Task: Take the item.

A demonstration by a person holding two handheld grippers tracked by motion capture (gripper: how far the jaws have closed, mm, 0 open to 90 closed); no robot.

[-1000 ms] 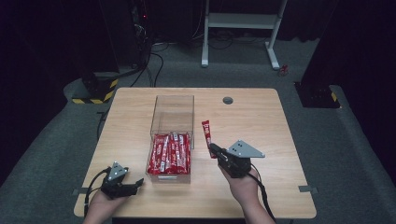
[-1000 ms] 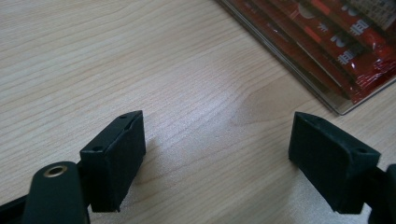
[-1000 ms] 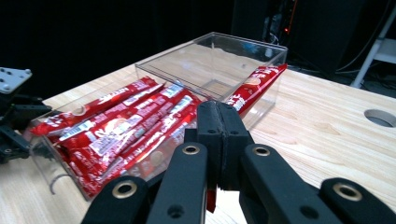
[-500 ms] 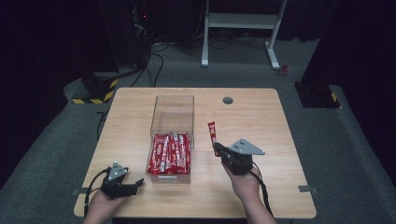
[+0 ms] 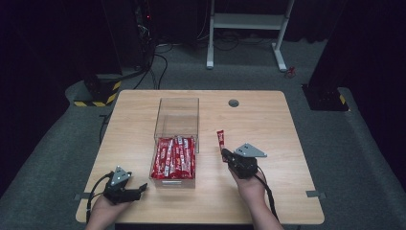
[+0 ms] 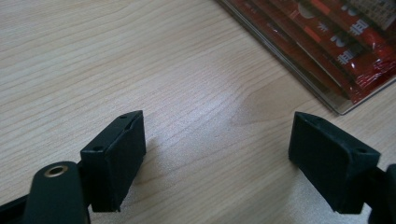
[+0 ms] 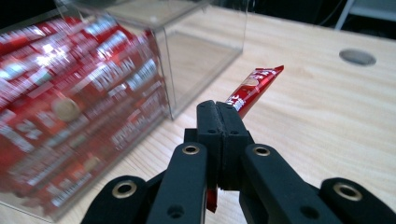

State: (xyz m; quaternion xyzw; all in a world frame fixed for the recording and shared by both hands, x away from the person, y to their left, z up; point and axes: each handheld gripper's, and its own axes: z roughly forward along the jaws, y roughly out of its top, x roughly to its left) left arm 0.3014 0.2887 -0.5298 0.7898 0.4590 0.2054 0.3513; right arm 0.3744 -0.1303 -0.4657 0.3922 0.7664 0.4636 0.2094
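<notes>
The right gripper [image 5: 225,154], a black two-jaw claw with a grey three-cornered plate on top, has its jaws pressed together on a slim red foil stick sachet [image 5: 220,139]. In the right gripper view the sachet [image 7: 254,88] passes between the closed pads: its longer part projects forward and upward beyond the fingertips, tilted above the light wooden table [image 5: 268,120], and a short red end shows below the pads. To the claw's left stands a clear rectangular plastic box [image 5: 176,125], whose near half is packed with more red stick sachets [image 5: 173,157]; the held sachet lies outside it, just beside its right wall and apart from it. The left gripper [image 5: 139,188], a black claw resting low over the table at the box's near left corner, has its jaws [image 6: 219,158] spread wide with bare wood between them, the box corner lying just ahead and to its right.
</notes>
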